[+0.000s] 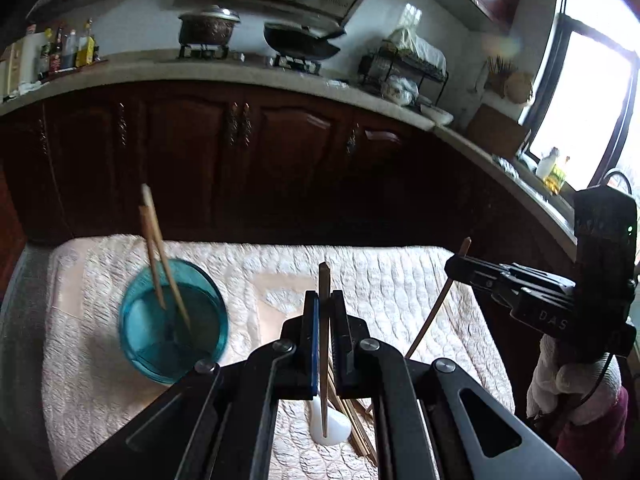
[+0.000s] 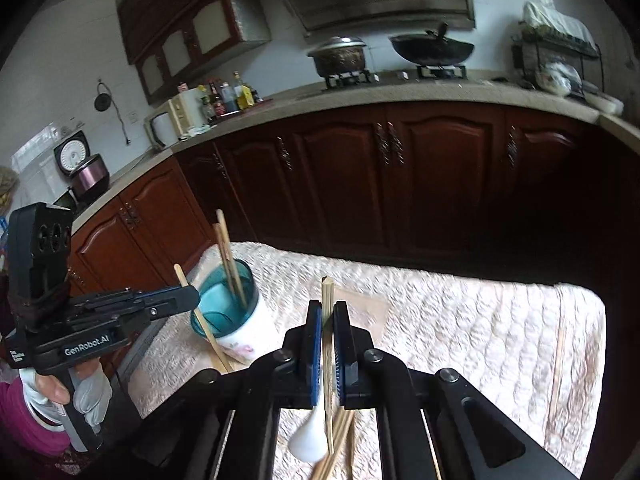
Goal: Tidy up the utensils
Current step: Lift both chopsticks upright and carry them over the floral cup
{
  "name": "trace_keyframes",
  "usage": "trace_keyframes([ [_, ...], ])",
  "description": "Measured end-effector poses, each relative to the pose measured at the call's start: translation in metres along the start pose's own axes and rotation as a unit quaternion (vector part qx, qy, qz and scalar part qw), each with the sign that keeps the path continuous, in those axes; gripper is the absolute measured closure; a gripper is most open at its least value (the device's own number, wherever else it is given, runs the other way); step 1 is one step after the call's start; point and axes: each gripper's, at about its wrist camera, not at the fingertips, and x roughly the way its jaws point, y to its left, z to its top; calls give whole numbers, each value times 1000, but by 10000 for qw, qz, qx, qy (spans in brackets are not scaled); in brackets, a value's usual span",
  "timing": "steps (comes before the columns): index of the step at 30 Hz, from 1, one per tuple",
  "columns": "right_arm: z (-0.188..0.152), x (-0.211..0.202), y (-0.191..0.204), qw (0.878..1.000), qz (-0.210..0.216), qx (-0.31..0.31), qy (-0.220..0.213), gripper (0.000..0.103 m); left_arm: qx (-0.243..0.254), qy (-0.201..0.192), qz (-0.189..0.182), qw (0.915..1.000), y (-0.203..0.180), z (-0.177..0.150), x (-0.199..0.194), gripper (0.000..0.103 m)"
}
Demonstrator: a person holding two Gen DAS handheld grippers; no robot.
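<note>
Since each gripper, left [image 1: 325,312] and right [image 2: 328,320], pinches one chopstick upright, you're set for the cup [image 1: 172,320] at 10 o'clock.

A lidded pot [image 2: 339,56] and dark wok [image 2: 432,49] sit on burners; bottles [image 2: 228,96] cluster left.

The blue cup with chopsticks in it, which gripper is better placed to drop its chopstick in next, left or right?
Probably the left. The left gripper, shut on a chopstick, sits right beside the blue cup; the right gripper holds its chopstick farther off across the quilted cloth.
</note>
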Motion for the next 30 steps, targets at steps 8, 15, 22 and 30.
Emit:
trace_keyframes([
  [8, 33, -2, 38, 9989, 206, -349, -228, 96, -202, -550, 300, 9978, 34, 30, -49, 98],
  [15, 62, 10, 66, 9971, 466, -447, -390, 96, -161, -940, 802, 9922, 60, 52, -72, 98],
  [22, 91, 36, 99, 9952, 637, -554, -502, 96, -187, -1103, 1379, 9841, 89, 62, -69, 98],
  [30, 111, 77, 121, 9949, 598, -675, -461, 96, -118, -932, 1690, 9811, 111, 65, -39, 98],
])
